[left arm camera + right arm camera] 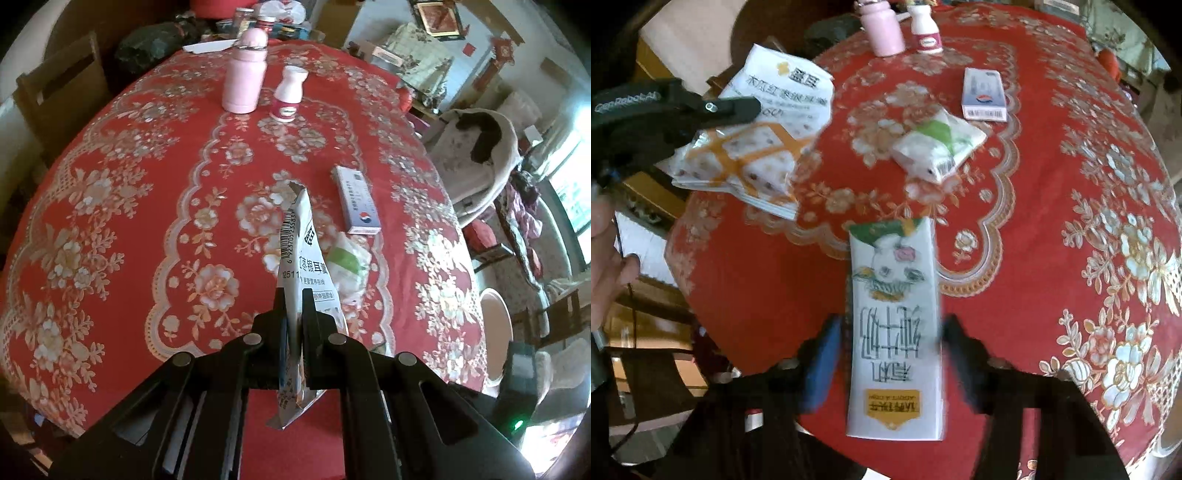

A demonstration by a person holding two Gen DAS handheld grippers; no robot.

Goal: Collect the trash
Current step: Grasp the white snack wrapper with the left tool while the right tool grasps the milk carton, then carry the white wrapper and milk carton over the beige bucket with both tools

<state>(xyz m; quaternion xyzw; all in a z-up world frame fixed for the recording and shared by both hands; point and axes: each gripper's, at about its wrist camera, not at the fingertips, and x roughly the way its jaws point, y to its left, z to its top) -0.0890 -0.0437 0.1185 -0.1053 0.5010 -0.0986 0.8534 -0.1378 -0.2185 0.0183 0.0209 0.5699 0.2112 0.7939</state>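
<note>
A round table (pixel 129 229) is draped in a red cloth woven with pale gold and cream flower and lace patterns.

The left gripper (pixel 293 306), black plastic with flat metal bolt heads, has its two fingers closed tight on a crinkly foil-and-paper food wrapper (pixel 301 258). From the left wrist view the wrapper is seen edge-on, standing upright between the fingers, with a barcode and printed characters along it. In the right wrist view the same wrapper (pixel 753 133) shows its broad white face with orange crossed bands, held in the air at the table's left edge.

The right gripper (pixel 892 332) has its fingers spread apart on either side of a tall, flat-sided white carton (pixel 895 332) printed with a cow drawing and large dark characters. The fingers are blurred; I cannot tell whether they touch the carton. The carton lies lengthwise near the table's near edge.

Further in lies a soft, square white packet (pixel 938 147) with a green stripe. Just beyond it is a small flat rectangular box (pixel 984 94), white and pale blue. At the far side stand a smooth pink rounded flask (pixel 245 74) and, just beside it, a small white bottle (pixel 290 94) with a dark red label.
</note>
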